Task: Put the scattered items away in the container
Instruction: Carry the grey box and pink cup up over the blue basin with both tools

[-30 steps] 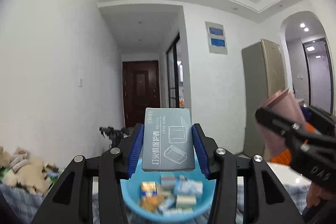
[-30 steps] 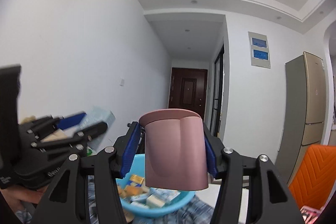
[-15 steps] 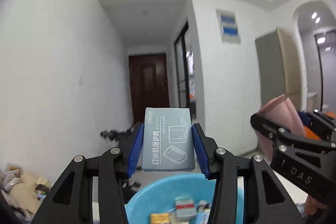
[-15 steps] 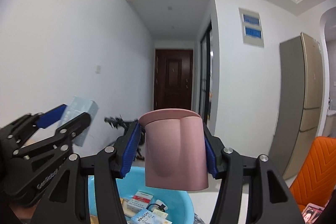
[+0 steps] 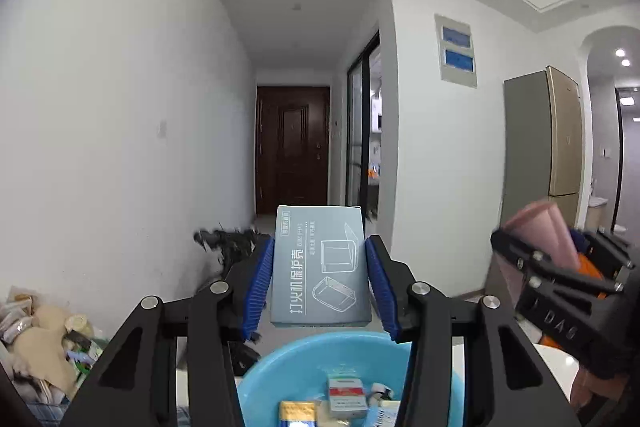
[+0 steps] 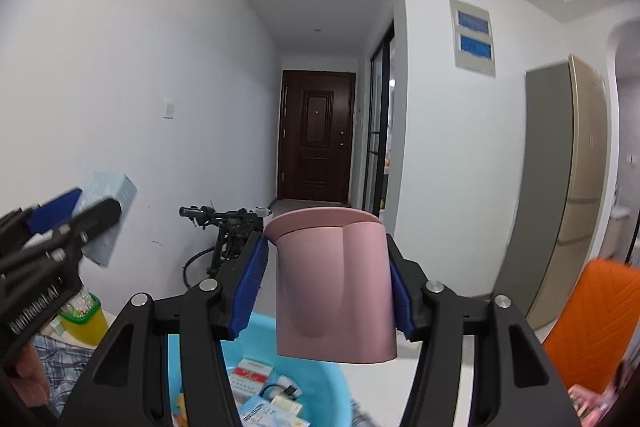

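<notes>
A grey-blue box (image 5: pixel 320 267) is clamped in the left gripper (image 5: pixel 320 289) fingers, a pink cup (image 6: pixel 332 287) in the right gripper (image 6: pixel 326 287) fingers, both above the blue basin (image 5: pixel 288 367). If released off-centre, the rim may be struck and either item bounced onto the counter.

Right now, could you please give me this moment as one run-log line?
left claw: shut on grey box | right claw: shut on pink cup | both above blue basin

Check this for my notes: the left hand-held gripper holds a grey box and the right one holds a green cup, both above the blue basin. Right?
Not quite: the cup in the right hand-held gripper is pink, as the right wrist view shows. The left hand-held gripper does hold the grey box above the blue basin.
</notes>
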Demonstrator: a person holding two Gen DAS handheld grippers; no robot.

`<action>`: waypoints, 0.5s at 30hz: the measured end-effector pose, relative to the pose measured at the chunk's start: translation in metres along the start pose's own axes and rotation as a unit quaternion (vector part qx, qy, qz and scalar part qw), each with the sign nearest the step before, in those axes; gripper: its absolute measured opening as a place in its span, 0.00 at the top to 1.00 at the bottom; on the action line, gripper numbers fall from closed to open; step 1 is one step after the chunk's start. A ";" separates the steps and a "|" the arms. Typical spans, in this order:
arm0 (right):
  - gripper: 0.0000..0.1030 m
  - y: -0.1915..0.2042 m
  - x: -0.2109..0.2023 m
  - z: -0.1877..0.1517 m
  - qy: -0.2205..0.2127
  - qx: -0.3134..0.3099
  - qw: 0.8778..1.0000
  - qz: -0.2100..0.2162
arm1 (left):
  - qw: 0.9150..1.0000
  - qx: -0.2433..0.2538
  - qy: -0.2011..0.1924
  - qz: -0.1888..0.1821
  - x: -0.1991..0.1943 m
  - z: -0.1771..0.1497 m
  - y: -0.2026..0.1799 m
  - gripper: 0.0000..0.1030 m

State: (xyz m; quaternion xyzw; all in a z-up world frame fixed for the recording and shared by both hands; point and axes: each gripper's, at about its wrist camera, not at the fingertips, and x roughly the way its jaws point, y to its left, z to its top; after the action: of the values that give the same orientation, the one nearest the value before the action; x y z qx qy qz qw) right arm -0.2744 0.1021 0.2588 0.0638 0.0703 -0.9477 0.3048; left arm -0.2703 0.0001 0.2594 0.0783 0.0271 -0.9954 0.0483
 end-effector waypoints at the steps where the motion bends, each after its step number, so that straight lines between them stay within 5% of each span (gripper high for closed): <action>1: 0.47 0.001 0.001 0.011 0.004 -0.008 1.000 0.004 | 1.000 -0.003 0.013 0.002 0.005 0.005 0.000 0.52; 5: 0.47 0.009 0.015 0.051 0.069 -0.033 0.997 -0.003 | 0.995 -0.011 0.100 0.024 0.028 0.029 -0.004 0.52; 8: 0.47 0.011 0.028 0.070 0.129 -0.037 0.991 -0.007 | 0.976 -0.045 0.211 0.041 0.053 0.037 0.000 0.53; 10: 0.47 0.009 0.039 0.076 0.172 -0.021 0.985 0.013 | 0.970 -0.048 0.235 0.028 0.065 0.045 0.002 0.53; 13: 0.47 0.003 0.058 0.074 0.220 0.001 0.974 0.046 | 0.966 -0.006 0.246 0.077 0.075 0.048 0.004 0.53; 15: 0.47 0.004 0.074 0.063 0.265 -0.012 0.963 0.047 | 0.956 -0.020 0.282 0.080 0.091 0.040 0.015 0.53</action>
State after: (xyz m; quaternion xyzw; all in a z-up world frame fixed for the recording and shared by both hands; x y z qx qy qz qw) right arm -0.3368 0.0464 0.3078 0.3118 0.1564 -0.8808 0.3201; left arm -0.3640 -0.0257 0.2835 0.3566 0.0528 -0.9251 0.1194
